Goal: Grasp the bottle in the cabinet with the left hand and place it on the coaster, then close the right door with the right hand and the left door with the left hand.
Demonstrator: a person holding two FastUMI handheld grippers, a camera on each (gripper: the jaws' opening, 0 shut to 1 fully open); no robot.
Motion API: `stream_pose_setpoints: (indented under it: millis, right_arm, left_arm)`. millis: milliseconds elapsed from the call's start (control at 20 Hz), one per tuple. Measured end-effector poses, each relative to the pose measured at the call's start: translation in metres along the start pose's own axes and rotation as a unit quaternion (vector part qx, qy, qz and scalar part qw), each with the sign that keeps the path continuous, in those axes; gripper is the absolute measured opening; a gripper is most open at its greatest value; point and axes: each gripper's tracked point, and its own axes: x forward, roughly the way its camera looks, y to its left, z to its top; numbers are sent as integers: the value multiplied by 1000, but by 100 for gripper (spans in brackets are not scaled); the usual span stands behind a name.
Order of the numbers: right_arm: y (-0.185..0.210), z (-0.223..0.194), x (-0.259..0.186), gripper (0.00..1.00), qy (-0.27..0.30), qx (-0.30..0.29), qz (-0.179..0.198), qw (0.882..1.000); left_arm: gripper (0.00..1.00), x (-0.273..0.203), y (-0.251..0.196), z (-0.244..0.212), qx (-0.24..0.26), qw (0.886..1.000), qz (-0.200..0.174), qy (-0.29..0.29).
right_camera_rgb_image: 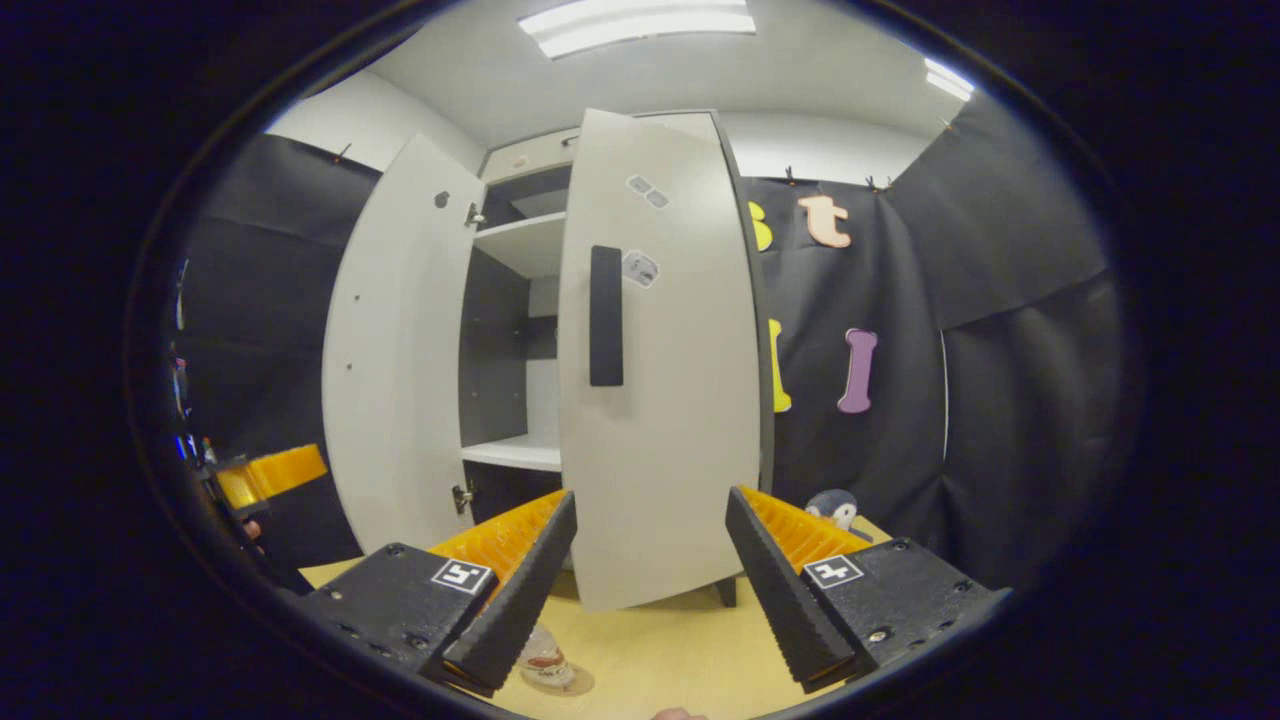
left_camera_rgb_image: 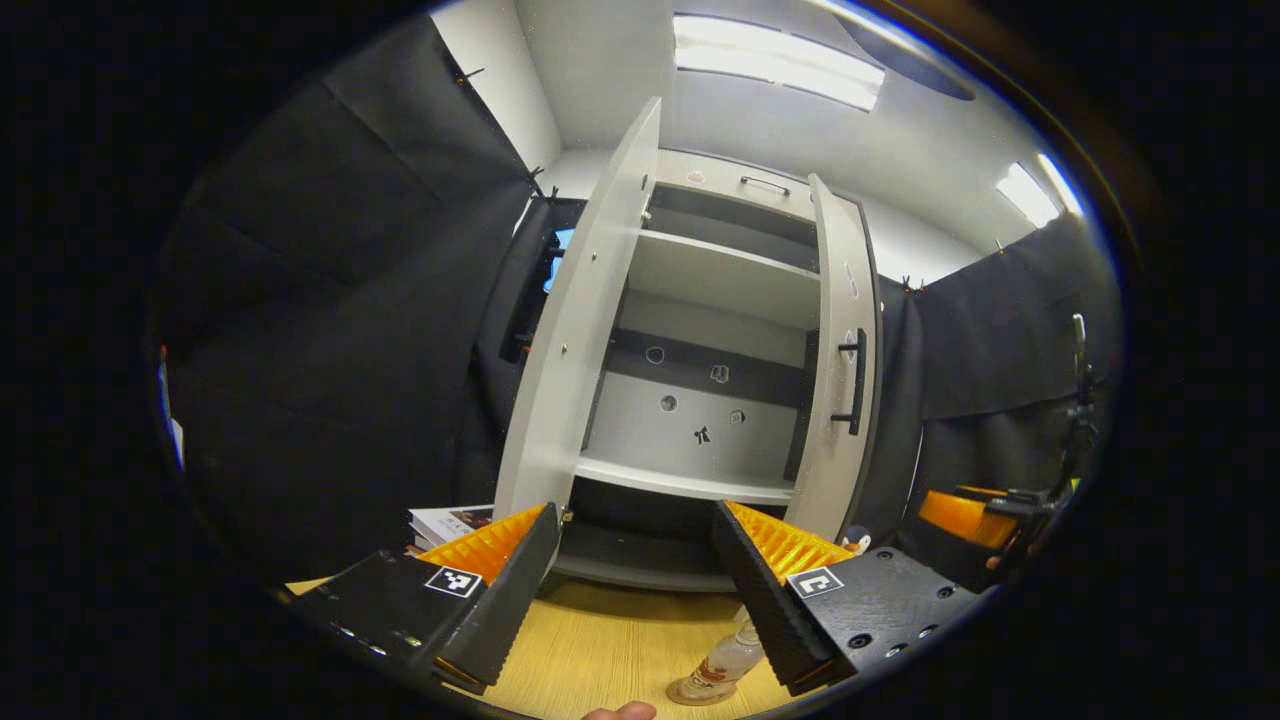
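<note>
Your left gripper (left_camera_rgb_image: 635, 585) is released: its two fingers stand wide apart with nothing between them, and they point at the open cabinet (left_camera_rgb_image: 700, 330). In the left gripper view the left door (left_camera_rgb_image: 580, 320) swings far out toward you and shows its inner face, and the right door (left_camera_rgb_image: 845, 370) stands partly open with its dark handle (left_camera_rgb_image: 855, 380) on the outer face. The shelves between the doors carry nothing visible.

The bottle (left_camera_rgb_image: 725, 665) is out of the cabinet. It stands on the wooden table (left_camera_rgb_image: 600, 650), just beside the inner edge of your left gripper's right finger, on a round coaster (left_camera_rgb_image: 690, 694) whose edge shows at the bottle's base. A stack of books (left_camera_rgb_image: 450, 522) lies on the table to the left of the left door.

Your right gripper (right_camera_rgb_image: 650, 585) is also released, fingers spread and empty. They face the outer face of the right door (right_camera_rgb_image: 660, 400), with its dark handle (right_camera_rgb_image: 606, 315) above them. The gripper is near the door; you cannot tell from this view whether it touches it. In the right gripper view the bottle (right_camera_rgb_image: 545, 660) shows low on the table (right_camera_rgb_image: 680, 650), partly hidden behind the left finger. A small penguin-like toy (right_camera_rgb_image: 830, 508) sits beyond the right finger. The other gripper (right_camera_rgb_image: 270, 475) shows at the far left.
</note>
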Motion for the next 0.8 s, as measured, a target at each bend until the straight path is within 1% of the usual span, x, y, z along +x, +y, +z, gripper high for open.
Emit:
stream_pose_setpoints:
  millis: [50, 100, 150, 200, 250, 300, 350, 400, 550, 600, 750, 800]
  right_arm:
    - [4, -8, -5, 98, 7, 0, 2, 1000]
    - [7, -12, -9, 99, 11, 2, 4, 1000]
    - [9, -14, -13, 99, 11, 6, 6, 1000]
    - [11, -15, -14, 99, 10, 11, 7, 1000]
    - [10, -17, -15, 99, 11, 15, 5, 1000]
    - [9, -19, -16, 99, 13, 19, 4, 1000]
    - [8, -20, -16, 99, 12, 23, 4, 1000]
    - [8, -21, -17, 98, 15, 27, 5, 1000]
    - [7, -28, -18, 99, 27, 39, 10, 999]
    - [6, -28, -19, 98, 28, 39, 9, 999]
    - [3, -29, -19, 98, 29, 38, 7, 999]
    - [2, -29, -19, 98, 31, 39, 5, 999]
  left_arm:
    - [99, 1, 0, 7, -1, 1000, -13, -1]
    - [99, 4, 5, 17, -4, 1000, -17, -3]
    - [99, 6, 12, 29, -8, 1000, -16, -7]
    - [95, 10, 21, 42, -14, 1000, -11, -13]
    - [99, 13, 32, 53, -20, 1000, -2, -21]
    - [99, 16, 44, 63, -22, 999, 9, -29]
    - [95, 19, 59, 72, -19, 999, 23, -36]
    - [99, 23, 75, 78, -11, 999, 36, -36]
    - [99, 42, 125, 91, 16, 997, 74, -16]
    - [95, 54, 139, 94, 21, 996, 85, -11]
    - [95, 88, 171, 97, 31, 993, 113, -9]
    - [95, 100, 178, 98, 29, 993, 116, -12]
